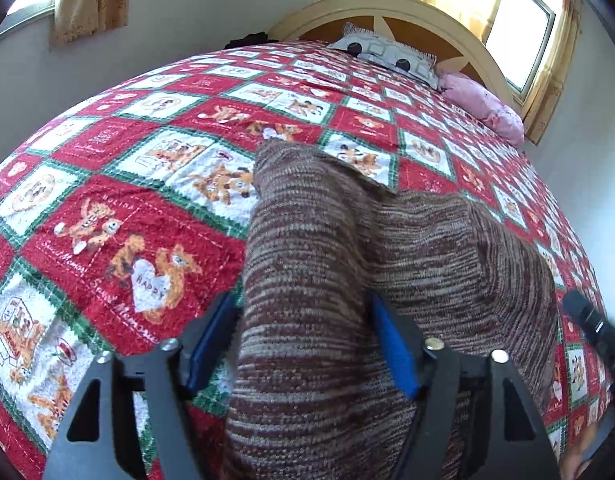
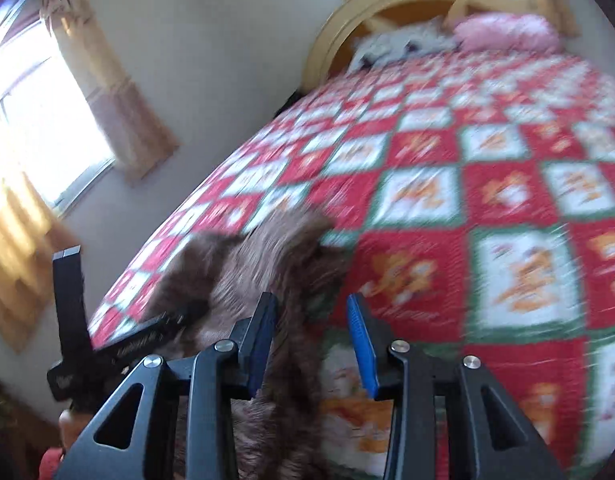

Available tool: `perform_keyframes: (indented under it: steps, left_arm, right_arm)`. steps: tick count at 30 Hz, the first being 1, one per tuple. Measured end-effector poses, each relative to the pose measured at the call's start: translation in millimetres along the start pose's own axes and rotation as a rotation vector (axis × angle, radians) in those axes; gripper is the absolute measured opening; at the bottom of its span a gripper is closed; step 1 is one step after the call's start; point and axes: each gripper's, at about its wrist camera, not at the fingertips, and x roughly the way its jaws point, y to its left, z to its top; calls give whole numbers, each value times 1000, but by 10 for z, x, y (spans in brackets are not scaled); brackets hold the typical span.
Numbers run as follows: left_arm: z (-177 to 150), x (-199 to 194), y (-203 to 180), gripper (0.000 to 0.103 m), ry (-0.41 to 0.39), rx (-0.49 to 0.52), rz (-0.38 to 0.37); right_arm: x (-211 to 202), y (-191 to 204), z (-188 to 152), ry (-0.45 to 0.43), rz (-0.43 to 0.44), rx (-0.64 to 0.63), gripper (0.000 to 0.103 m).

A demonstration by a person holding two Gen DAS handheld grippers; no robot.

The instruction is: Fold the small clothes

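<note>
Red, white and green patchwork covers the bed (image 1: 119,208), its squares printed with orange cartoon animals, and this quilt carries everything in view.

Nearest the left wrist camera, the left tool (image 1: 303,340) stands with its blue pads (image 1: 391,344) spread wide. A raised fold of the brown striped knit garment (image 1: 327,240) runs up between them; the left pad sits just beside the fabric's edge, the right pad is at or against its other side, and neither visibly squeezes it. The garment lies on the quilt at the near side of the bed, with a second, flatter section spreading to the right of the fold. At the right border of this view a black part of the right tool (image 1: 595,320) shows beside the garment.

From the right wrist camera, which is heavily blurred, the right tool (image 2: 312,336) has its jaws parted by a moderate gap. Quilt shows through that gap, and the garment (image 2: 259,264) lies just to the left, passing under the left finger (image 2: 263,340). Nothing is clamped. The left tool's black body (image 2: 71,304) shows further left.

Farther off, a patterned pillow (image 1: 387,54) and a pink pillow (image 1: 483,106) rest against the curved cream headboard (image 1: 387,8). Beyond it are pale walls and bright windows (image 1: 519,28) with yellow curtains (image 1: 89,0).
</note>
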Motion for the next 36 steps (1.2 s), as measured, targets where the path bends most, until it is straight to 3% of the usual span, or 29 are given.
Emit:
perform_keyframes:
  steps: [2, 5, 7, 9, 10, 12, 19, 23, 25, 26, 28, 33, 35, 36]
  left_arm:
    - [10, 22, -17, 83, 8, 15, 3]
    - [8, 34, -58, 87, 13, 35, 27]
    - [4, 27, -56, 91, 10, 33, 43]
    - [-6, 8, -36, 92, 5, 20, 48]
    - [-9, 4, -22, 92, 3, 14, 43]
    - [-15, -3, 6, 92, -1, 0, 35]
    - [-14, 25, -13, 95, 2, -3, 42]
    - [-12, 28, -3, 95, 3, -8, 30]
    - [-2, 33, 9, 95, 3, -10, 25]
    - [-2, 33, 7, 95, 3, -8, 27]
    - [-1, 35, 8, 95, 4, -5, 31]
    - [-2, 40, 7, 96, 7, 2, 41]
    - [-7, 44, -15, 97, 11, 13, 50]
    - [-14, 46, -40, 98, 15, 28, 64]
  right_arm:
    - [-72, 73, 103, -46, -36, -40, 38]
    - [-22, 322, 235, -48, 11, -143, 28]
    - [69, 527, 289, -39, 45, -218, 28]
    - [340, 680, 313, 21, 46, -275, 28]
    - [621, 712, 295, 104, -5, -309, 28]
    - [983, 603, 195, 191, -81, -327, 28]
    - [1056, 420, 298, 173, 12, -285, 36]
    - [947, 405, 358, 160, -4, -293, 35]
    - [624, 429, 383, 47, -102, -307, 35]
    - [386, 454, 358, -3, -82, -307, 35]
    - [151, 501, 280, -19, -50, -306, 35]
    - [-139, 658, -168, 73, 71, -306, 35]
    - [-85, 658, -357, 113, 56, -314, 35]
    - [16, 623, -489, 154, 2, -323, 34]
